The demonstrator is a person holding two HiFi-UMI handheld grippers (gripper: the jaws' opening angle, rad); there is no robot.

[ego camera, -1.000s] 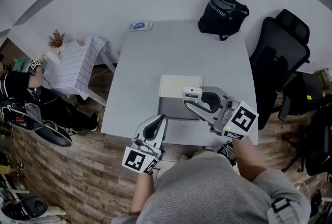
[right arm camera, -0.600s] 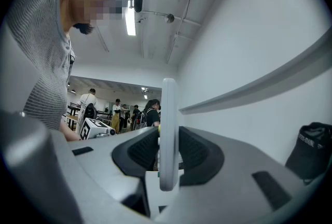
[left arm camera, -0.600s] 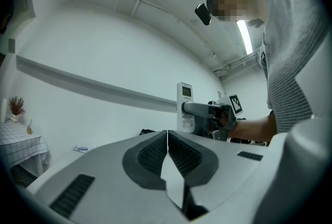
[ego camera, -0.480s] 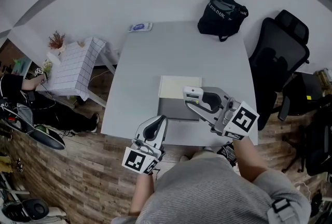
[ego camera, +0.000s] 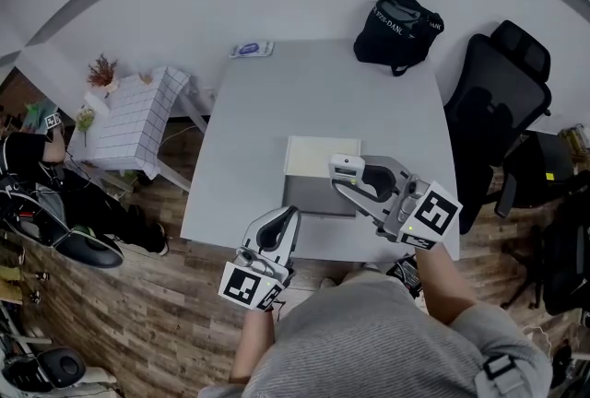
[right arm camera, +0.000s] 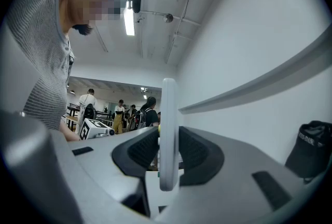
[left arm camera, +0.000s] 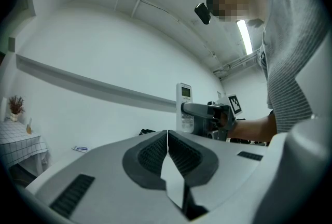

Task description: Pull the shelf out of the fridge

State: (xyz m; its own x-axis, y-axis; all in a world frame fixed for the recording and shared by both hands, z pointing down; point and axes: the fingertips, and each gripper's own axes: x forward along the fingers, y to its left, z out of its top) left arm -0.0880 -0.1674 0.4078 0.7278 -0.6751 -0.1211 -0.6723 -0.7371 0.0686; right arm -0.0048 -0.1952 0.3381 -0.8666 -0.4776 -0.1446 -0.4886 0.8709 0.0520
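nearest is the person's grey sweater. just ahead of it the left gripper hangs at the near edge of the table, with its tongs pressed together on nothing. the right gripper is a little further in and pinches a white remote. in the right gripper view the remote stands edge-on between the pads, and in the left gripper view its small screen and buttons face the camera.

from above, the remote's tip lies over the right side of the fridge, a small box with a white top and a grey near face that sits on the table near its front edge. the shelf cannot be made out in any view.

beyond the fridge the table is bare up to a small packet at its far edge and a black bag at the far right corner. a black office chair stands to the right. on the left, apart from the table, is a side table with a checked cloth and a dried plant.
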